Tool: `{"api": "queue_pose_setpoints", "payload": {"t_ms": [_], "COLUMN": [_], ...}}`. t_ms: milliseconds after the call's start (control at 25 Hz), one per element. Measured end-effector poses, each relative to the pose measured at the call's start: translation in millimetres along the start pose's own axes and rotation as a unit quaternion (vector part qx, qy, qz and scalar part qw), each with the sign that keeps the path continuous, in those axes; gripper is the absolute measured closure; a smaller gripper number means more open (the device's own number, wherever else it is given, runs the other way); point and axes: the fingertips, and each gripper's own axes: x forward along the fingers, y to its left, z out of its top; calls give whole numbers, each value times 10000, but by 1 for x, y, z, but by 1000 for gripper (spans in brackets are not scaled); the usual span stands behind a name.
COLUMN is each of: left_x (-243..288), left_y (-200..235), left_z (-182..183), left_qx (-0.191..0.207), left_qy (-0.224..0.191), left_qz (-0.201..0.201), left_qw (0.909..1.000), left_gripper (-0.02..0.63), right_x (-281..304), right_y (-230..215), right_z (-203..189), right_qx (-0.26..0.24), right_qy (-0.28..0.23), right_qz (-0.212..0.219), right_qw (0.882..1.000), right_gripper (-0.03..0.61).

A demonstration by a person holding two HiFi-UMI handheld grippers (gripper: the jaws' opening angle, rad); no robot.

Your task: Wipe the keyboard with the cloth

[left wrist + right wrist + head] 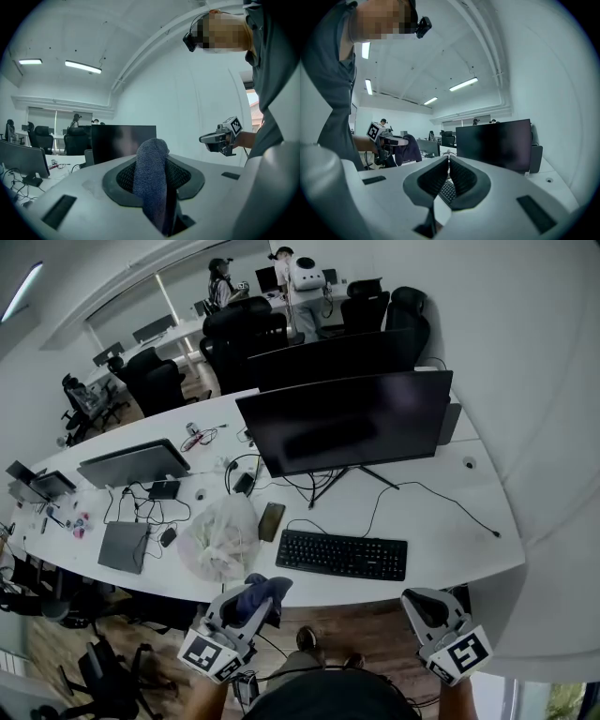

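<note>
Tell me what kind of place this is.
Most likely an open-plan office. A long white desk carries a large monitor and a keyboard, and black office chairs stand at more desks behind it.

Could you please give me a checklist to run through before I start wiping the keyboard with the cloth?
1. Cloth gripped: ok; the left gripper has its jaws closed on it.
2. Right gripper free: ok; jaws shut, nothing between them.
3. Keyboard top clear: ok; nothing lies on it.
4. Cloth on the keyboard: not ok; it hangs at the near edge of the desk, left of the keyboard.
5. Phone out of the wiping path: ok; it lies close to the keyboard's left end but apart from it.
</note>
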Motion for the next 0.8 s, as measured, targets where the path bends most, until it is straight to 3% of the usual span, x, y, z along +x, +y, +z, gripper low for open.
{"api": "queue_pose_setpoints", "payload": {"t_ms": [200, 520, 640, 800], "left_x": [15, 67, 92, 125], "left_y": [30, 91, 121, 154], "left_z": [-27, -66, -93, -140], "left_qx": [-209, -351, -185, -277], "left_qy": [181, 392, 615, 1014], "left_qz": [-49, -502, -606, -685], "left_qw": [9996, 9974, 9961, 9921], "left_gripper": [502, 502, 502, 502], "right_x": [23, 82, 111, 136], "right_y": [5, 9, 12, 13], "right_z": [0, 10, 20, 23], "right_qx": [12, -37, -108, -249], "right_qy": [133, 492, 568, 787], "right_qz": [9, -109, -161, -319], "right_qw": [9999, 9987, 9982, 9961], "right_gripper": [568, 568, 568, 568]}}
